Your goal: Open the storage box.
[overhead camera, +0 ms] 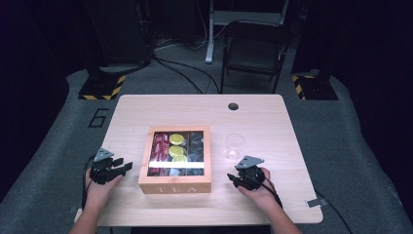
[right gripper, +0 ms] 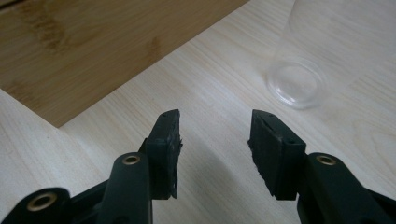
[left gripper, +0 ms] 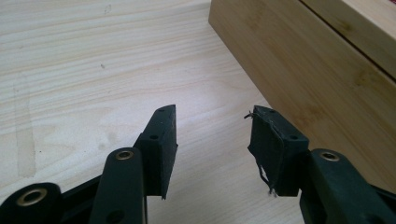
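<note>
Tea box, centre frame, looks rigid and fairly heavy: grip its wooden side walls. Left claw and right claw rest released, empty.

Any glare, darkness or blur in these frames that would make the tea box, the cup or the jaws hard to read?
High view: the surroundings are very dark, the table lit; a white glare band crosses the tea box lid, hiding some contents; the clear cup is faint. Left gripper view: even light, box side slightly soft. Right gripper view: cup translucent, its upper wall washed out, the base readable.
</note>
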{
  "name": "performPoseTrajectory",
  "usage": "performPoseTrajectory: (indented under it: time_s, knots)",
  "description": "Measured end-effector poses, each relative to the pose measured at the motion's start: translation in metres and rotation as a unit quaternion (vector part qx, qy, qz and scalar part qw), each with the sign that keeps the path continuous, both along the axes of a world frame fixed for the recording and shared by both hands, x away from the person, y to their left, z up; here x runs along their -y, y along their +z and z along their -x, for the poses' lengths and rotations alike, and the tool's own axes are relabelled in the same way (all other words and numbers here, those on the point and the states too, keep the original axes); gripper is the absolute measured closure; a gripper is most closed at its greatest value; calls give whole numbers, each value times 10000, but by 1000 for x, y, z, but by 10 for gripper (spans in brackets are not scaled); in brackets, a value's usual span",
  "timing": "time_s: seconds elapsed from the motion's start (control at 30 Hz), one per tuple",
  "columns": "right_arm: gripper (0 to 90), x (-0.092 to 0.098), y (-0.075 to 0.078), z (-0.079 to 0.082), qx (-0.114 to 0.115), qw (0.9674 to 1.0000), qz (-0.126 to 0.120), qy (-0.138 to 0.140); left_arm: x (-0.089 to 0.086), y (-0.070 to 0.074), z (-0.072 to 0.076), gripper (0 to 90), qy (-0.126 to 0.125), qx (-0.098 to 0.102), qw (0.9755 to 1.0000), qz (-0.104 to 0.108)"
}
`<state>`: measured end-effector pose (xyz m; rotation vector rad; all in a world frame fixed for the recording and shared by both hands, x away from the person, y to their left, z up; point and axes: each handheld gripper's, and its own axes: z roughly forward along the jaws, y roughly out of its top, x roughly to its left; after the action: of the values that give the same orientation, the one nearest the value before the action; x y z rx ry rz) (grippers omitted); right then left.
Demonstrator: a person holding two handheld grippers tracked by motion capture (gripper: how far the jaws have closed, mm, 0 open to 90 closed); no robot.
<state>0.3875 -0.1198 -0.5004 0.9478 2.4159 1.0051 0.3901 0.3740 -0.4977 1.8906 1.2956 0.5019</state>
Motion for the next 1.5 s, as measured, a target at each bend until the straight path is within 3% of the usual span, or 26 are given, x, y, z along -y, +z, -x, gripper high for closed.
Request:
performPoseTrajectory:
  time_s: [0.1, 0.2, 0.47, 0.73, 1.17, 1.37, 1.5]
  knots:
    - [543, 1, 2, 1, -42, 9999, -106, -17, 1, 2, 1, 520, -65, -20, 9999, 83]
    - [566, 1, 4, 2, -58, 9999, -142, -7, 3, 3, 2, 529, -96, 14, 9999, 32]
    - [600, -3, 9, 5, -65, 9998, 81, 146, 8, 8, 6, 553, -215, -17, 9997, -91]
    - [660, -1, 12, 5, -237, 9995, -77, 192, 11, 12, 10, 579, -327, 57, 9994, -122]
    - [680, 1, 18, 7, -267, 9992, -177, 226, 11, 16, 13, 620, -258, 111, 9996, -48]
    - [681, 1, 21, 8, -258, 9991, -311, 87, 10, 19, 15, 631, -271, 49, 9996, -24]
    - [699, 3, 23, 7, -286, 9989, -346, 168, 10, 21, 16, 633, -306, 48, 9995, 2]
